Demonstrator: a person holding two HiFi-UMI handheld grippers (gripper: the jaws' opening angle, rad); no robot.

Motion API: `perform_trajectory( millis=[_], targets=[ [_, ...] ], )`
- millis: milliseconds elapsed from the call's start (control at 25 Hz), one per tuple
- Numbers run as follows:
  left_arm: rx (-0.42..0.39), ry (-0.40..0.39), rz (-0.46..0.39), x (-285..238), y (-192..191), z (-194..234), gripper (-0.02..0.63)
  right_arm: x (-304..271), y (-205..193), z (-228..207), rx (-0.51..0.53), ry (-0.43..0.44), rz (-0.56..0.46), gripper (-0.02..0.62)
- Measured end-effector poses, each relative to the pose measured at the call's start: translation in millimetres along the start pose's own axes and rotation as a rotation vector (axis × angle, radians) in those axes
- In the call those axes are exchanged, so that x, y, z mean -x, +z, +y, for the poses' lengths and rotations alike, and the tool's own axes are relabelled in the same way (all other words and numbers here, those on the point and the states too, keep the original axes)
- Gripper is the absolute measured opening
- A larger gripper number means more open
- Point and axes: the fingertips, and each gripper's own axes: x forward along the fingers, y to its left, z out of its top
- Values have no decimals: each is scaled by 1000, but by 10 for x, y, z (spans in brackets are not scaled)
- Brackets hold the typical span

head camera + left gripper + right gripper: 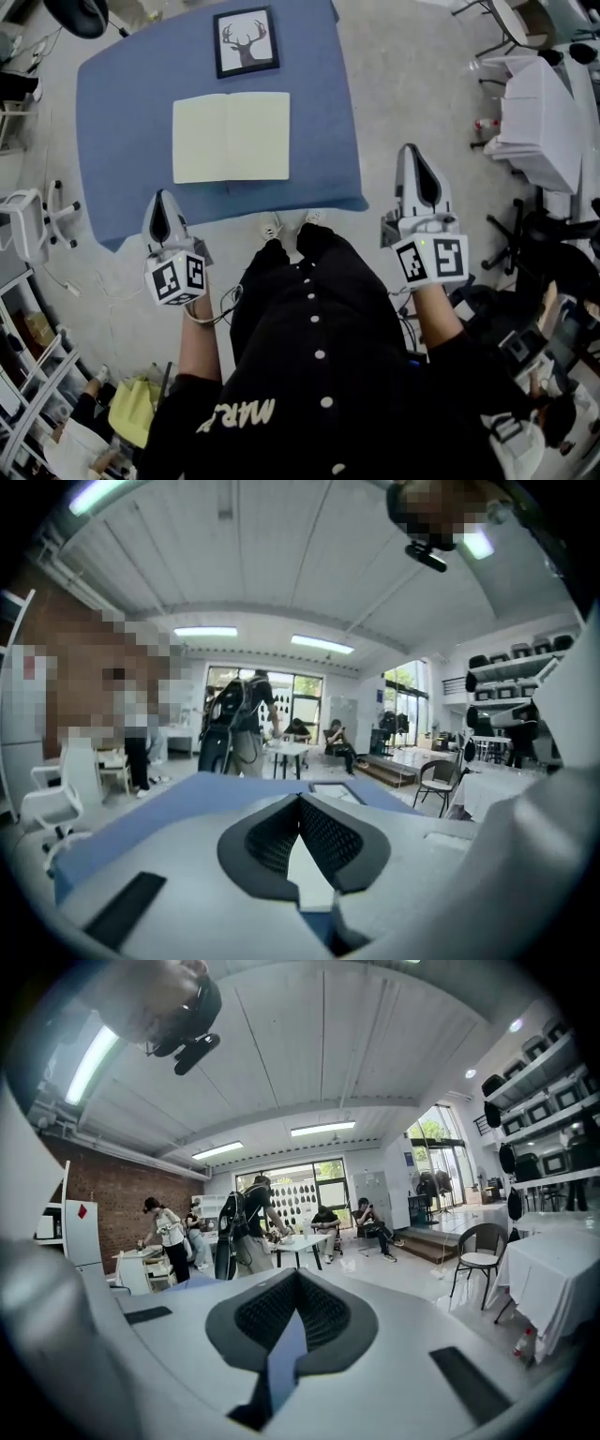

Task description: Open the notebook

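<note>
The notebook (231, 137) lies open and flat on the blue table (122, 112), showing two blank pale yellow pages. My left gripper (161, 199) is held in the air off the table's near left corner, its tip just over the edge, jaws shut with nothing in them. My right gripper (411, 152) hangs over the floor to the right of the table, apart from it, also shut and empty. In the left gripper view the left gripper (300, 799) points across the blue table (159, 803). In the right gripper view the right gripper (296, 1274) points out into the room.
A framed deer picture (246, 41) lies at the table's far edge behind the notebook. A white chair (33, 220) stands to the left, and a white-covered table (544, 122) with black chairs to the right. Several people (246, 1227) stand or sit farther off in the room.
</note>
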Motion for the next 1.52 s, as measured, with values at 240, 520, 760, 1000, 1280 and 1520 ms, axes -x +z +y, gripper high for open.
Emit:
perform_trajectory(
  millis=[240, 520, 760, 1000, 1280, 1520],
  targets=[
    [-47, -94, -140, 106, 964, -409, 3, 89, 480, -7, -16, -11, -115, 3],
    [-46, -121, -244, 309, 1726, -645, 2, 249, 1001, 115, 61, 34, -206, 3],
    [-31, -162, -309, 444, 2132, -822, 2, 320, 1275, 165, 92, 53, -248, 3],
    [-7, -172, -322, 550, 2276, -825, 2, 400, 1484, 154, 100, 42, -289, 3],
    [5, -155, -318, 616, 2262, -748, 2, 424, 1504, 58, 96, 12, -286, 3],
    [3, -142, -330, 647, 2262, -658, 2, 405, 1489, 39, 100, -4, -289, 3]
  ],
)
